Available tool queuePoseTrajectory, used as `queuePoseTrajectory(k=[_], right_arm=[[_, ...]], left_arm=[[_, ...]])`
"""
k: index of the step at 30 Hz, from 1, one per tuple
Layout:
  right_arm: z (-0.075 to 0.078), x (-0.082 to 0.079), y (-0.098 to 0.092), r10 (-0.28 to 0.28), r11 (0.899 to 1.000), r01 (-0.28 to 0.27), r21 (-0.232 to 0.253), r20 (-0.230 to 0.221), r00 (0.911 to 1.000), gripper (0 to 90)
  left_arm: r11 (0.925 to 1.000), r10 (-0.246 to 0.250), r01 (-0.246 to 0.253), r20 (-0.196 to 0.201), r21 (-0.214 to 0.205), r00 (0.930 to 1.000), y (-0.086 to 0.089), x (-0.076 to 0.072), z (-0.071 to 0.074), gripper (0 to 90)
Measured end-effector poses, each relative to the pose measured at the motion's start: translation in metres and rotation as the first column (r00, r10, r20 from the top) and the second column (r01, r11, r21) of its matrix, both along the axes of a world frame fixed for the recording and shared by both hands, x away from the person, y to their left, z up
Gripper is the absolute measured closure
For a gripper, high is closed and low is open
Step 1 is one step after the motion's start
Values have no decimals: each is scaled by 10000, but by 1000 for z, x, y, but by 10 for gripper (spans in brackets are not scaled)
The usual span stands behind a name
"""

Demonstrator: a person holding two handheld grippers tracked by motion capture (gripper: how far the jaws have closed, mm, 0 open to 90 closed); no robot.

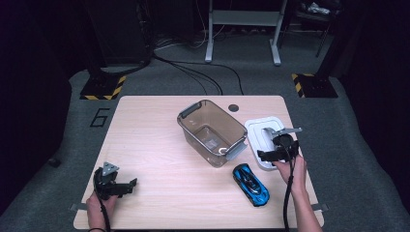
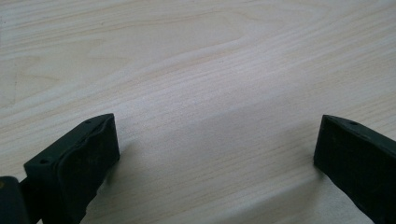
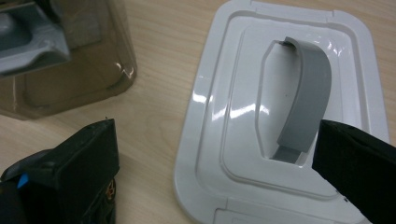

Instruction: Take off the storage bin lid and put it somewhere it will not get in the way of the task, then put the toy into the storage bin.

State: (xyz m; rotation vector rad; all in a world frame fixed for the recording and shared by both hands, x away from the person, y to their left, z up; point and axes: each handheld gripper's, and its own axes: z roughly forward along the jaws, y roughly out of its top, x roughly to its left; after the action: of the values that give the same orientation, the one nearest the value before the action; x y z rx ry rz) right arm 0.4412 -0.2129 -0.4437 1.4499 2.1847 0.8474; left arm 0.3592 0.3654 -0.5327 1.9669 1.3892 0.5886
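A clear brownish bin with grey latches stands open at the table's middle. Its white lid with a grey handle lies flat just right of it. A blue toy car rests on the wood in front of the lid. My right gripper hovers over the lid's near end, open; in the right gripper view the lid and its arched handle lie between and beyond the wide jaws, untouched. My left gripper sits at the front left, open over bare wood.
The wooden table has a small round hole near its far edge. Beyond it are cables on grey floor, a metal frame's legs and yellow-black striped stand bases. The bin's corner stands close to the left of the right gripper.
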Motion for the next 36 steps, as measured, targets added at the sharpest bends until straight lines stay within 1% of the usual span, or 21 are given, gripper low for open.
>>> queuePoseTrajectory(k=[2, 3, 4, 6, 7, 10, 13, 17, 18, 20, 23, 24, 25, 29, 31, 33, 36], right_arm=[[0, -4, 4, 129, 9999, -129, -87, -22, 9999, 0], [0, -6, 6, 90, 10000, -90, -30, -68, 9999, 0], [0, -7, 6, 226, 9997, -226, -71, 4, 9997, 0], [-1, -8, 7, 257, 9997, -257, -53, -29, 9997, 0], [-3, -11, 12, 423, 9991, -423, -81, -84, 9991, 0], [-4, -13, 16, 482, 9988, -483, -74, -132, 9988, 0], [-6, -16, 19, 653, 9978, -656, -121, -183, 9977, 0], [-11, -20, 21, 771, 9970, -772, 5, -274, 9966, 0], [-12, -21, 22, 703, 9975, -703, 33, -378, 9968, 0], [-13, -23, 22, 811, 9967, -810, 33, -305, 9962, 0], [-15, -26, 25, 871, 9962, -867, 122, -352, 9956, 0], [-16, -27, 26, 928, 9957, -926, 81, -304, 9952, 0], [-16, -29, 29, 971, 9952, -967, 119, -395, 9945, 0], [-19, -33, 39, 1229, 9924, -1230, 10, -436, 9915, 0], [-20, -34, 44, 1356, 9908, -1352, 115, -461, 9897, 0], [-22, -35, 50, 1506, 9886, -1503, 91, -483, 9874, 0], [-24, -36, 57, 1547, 9880, -1542, 136, -587, 9862, 0]], left_arm=[[10000, -5, 5, -2, 3, 10000, 0, 0, 0, 2], [10000, -1, 1, 3, 0, 10000, 0, 0, 0, 2], [10000, -2, 2, 2, -1, 10000, 0, 0, 0, 2], [10000, -3, 3, 3, -4, 10000, 0, 0, 0, 2], [10000, -3, 3, -1, -5, 10000, 0, 0, 0, 2], [10000, -7, 7, 0, -3, 10000, 0, 0, 0, 2], [10000, -2, 2, -3, 0, 10000, 0, 0, 0, 2], [10000, -3, 3, 0, 5, 10000, 0, 0, 0, 2], [10000, -2, 2, -1, -1, 10000, 0, 0, 0, 2], [10000, -1, 1, 2, 0, 10000, 0, 0, 0, 2], [10000, -2, 2, -2, -1, 10000, 0, 0, 0, 2], [10000, -2, 2, -1, 5, 10000, 0, 0, 0, 2], [10000, 0, 0, -1, 3, 10000, 0, 0, 0, 2], [10000, 3, -3, 1, 6, 10000, 0, 0, 0, 2], [10000, 3, -3, -1, 7, 10000, 0, 0, 0, 2], [10000, 0, 0, -2, 6, 10000, 0, 0, 0, 2], [10000, -4, 4, 1, 2, 10000, 0, 0, 0, 2]])
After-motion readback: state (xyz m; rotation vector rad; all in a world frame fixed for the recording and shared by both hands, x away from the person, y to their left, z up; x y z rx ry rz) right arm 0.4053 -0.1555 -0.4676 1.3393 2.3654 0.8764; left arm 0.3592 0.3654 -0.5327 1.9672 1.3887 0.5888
